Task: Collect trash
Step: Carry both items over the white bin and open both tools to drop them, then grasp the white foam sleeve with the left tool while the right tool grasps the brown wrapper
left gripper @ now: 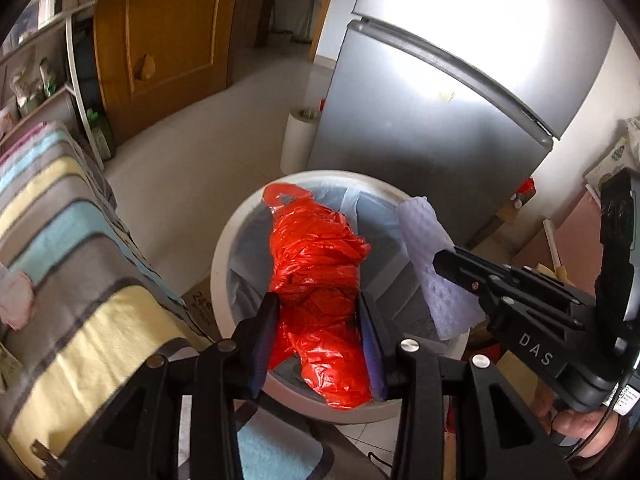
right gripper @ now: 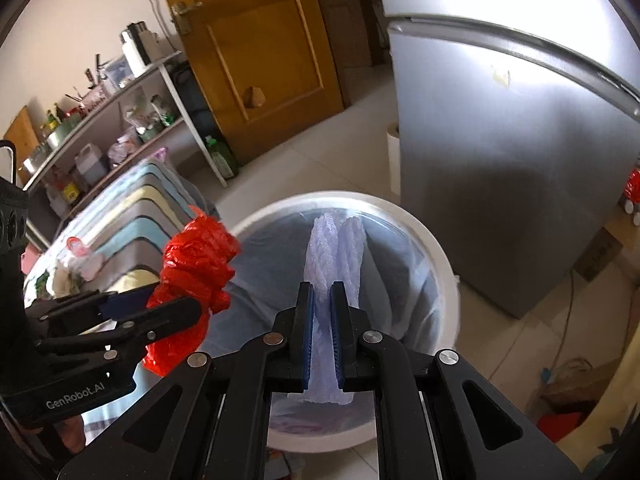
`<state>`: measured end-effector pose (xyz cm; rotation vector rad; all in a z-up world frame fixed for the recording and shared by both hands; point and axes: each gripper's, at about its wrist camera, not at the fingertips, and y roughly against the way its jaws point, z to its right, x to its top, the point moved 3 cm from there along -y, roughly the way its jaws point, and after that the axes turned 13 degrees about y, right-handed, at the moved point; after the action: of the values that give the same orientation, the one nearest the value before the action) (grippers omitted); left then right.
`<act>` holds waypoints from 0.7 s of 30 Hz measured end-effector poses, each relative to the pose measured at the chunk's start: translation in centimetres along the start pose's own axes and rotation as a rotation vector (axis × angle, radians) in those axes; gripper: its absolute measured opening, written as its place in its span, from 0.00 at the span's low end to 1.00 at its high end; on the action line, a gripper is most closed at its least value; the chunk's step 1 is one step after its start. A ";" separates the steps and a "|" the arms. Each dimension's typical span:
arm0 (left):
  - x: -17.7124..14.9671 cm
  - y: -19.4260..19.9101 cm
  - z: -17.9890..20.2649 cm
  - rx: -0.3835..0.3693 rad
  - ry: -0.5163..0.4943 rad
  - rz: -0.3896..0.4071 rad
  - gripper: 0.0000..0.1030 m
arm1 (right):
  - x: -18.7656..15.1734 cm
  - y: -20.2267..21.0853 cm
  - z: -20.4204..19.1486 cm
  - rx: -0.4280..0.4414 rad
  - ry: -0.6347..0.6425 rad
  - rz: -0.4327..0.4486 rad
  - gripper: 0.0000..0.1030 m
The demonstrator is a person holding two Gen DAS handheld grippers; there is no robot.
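Observation:
A crumpled red plastic bag (left gripper: 316, 256) is clamped between the pads of my left gripper (left gripper: 318, 304), which is shut on it. It hangs over a round white bin (left gripper: 224, 248) lined with a pale blue bag. In the right wrist view the same red bag (right gripper: 192, 264) sits in the left gripper (right gripper: 172, 304) over the bin's left rim. My right gripper (right gripper: 323, 292) is shut on a folded lilac paper sheet (right gripper: 336, 240) above the middle of the bin (right gripper: 440, 256). From the left wrist view, the right gripper (left gripper: 444, 260) holds the lilac sheet (left gripper: 432, 252) over the bin's right rim.
A grey fridge (left gripper: 440, 120) stands right behind the bin, with a white roll (left gripper: 298, 136) at its corner. A striped cloth (left gripper: 72, 240) covers a surface on the left. Beyond it are a shelf rack (right gripper: 120, 120) and a wooden door (right gripper: 256, 48). Boxes (right gripper: 596, 252) lie at the right.

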<state>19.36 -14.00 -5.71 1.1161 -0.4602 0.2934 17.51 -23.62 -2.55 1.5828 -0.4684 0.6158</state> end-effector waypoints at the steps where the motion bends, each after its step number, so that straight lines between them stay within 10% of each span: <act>1: -0.1 -0.2 -0.1 0.001 0.003 -0.003 0.44 | -0.1 -0.2 0.2 0.002 -0.005 -0.007 0.10; 10: 0.2 1.3 -1.2 0.011 0.035 0.031 0.59 | -0.6 -0.7 0.7 -0.020 -0.026 -0.023 0.36; 21: -1.5 9.2 -5.7 0.083 0.104 0.199 0.66 | -0.6 2.8 -2.9 -0.002 0.004 0.069 0.37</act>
<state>15.13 -4.97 -1.22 1.1313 -0.4703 0.5465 15.00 -21.07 -0.66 1.5682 -0.5226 0.6709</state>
